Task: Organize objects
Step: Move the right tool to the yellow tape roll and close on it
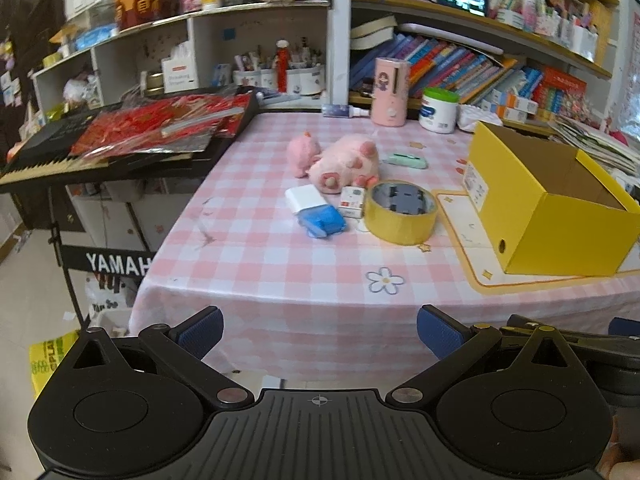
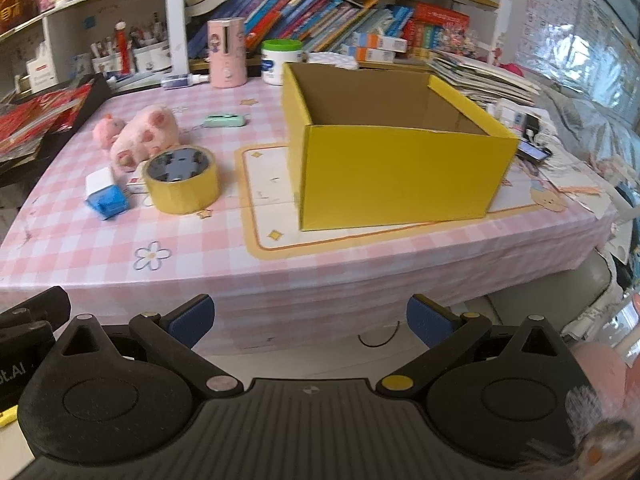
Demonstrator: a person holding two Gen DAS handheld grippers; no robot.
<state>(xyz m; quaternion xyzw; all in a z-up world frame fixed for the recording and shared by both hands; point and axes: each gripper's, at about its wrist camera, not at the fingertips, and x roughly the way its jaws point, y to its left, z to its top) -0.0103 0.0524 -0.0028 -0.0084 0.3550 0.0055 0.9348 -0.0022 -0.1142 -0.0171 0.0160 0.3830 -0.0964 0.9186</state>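
Jaws: left gripper [image 1: 320,332] and right gripper [image 2: 310,320] both spread wide, holding nothing, short of the table edge.
Loose items: frame centre in the left view, ahead of the left jaws, which look nearer.
Count, left to right: one blue-white case [image 1: 316,210], one plush pig [image 1: 344,164], one small carton [image 1: 353,201], one tape roll [image 1: 401,212], one green stapler [image 1: 406,160].
Box: one yellow box [image 2: 400,176], open and seemingly empty, dead ahead of the right jaws.
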